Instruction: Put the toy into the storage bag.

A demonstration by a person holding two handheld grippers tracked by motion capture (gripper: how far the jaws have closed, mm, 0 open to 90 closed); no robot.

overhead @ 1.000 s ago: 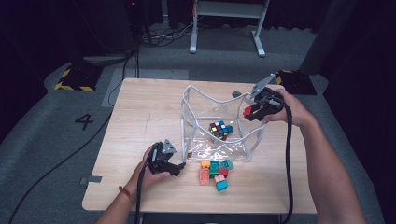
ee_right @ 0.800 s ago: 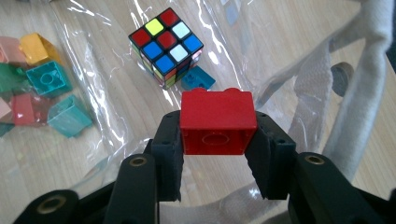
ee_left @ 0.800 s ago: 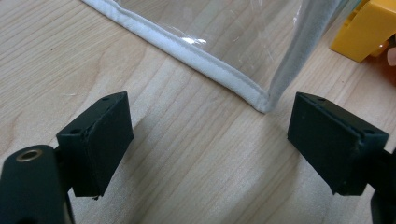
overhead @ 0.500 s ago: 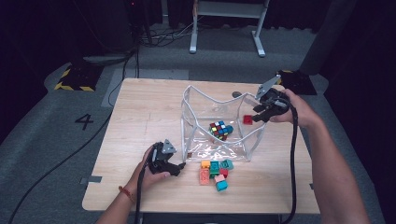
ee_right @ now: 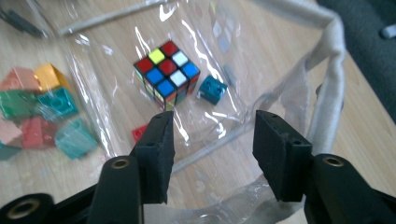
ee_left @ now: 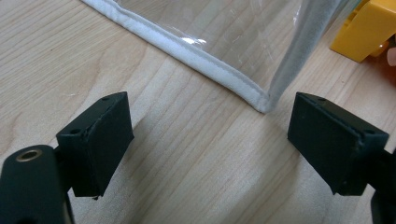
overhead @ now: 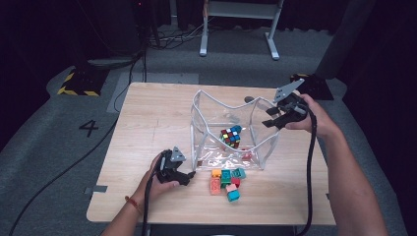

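The right gripper point(overhead: 274, 117) hangs over the right rim of the clear bag point(overhead: 199, 129) with its fingers point(ee_right: 156, 149) spread apart and nothing between them. Seen through the right gripper view, the gap between the fingers looks down into the bag, where a puzzle cube point(ee_right: 167, 73) sits on the bag's floor with a multicoloured face turned up, one corner pointing toward the gripper. A small teal brick point(ee_right: 211, 89) lies just beside the cube, and a red brick point(ee_right: 138, 132) lies nearer the fingers, partly hidden by one of them. The bag stands upright near the middle of the surface point(overhead: 147, 118), mouth open upward, its white-edged rim sagging between the corners.

The left gripper point(overhead: 183, 175) rests low on the surface at the bag's near left corner, fingers point(ee_left: 95, 140) also wide open and empty, pointing toward that corner point(ee_left: 264, 103) without touching it.

Outside the bag, against its near wall, a loose pile of bricks point(overhead: 226, 182) in orange, teal, red and pink lies on the surface; a yellow brick point(ee_left: 366, 28) shows past the bag's corner.
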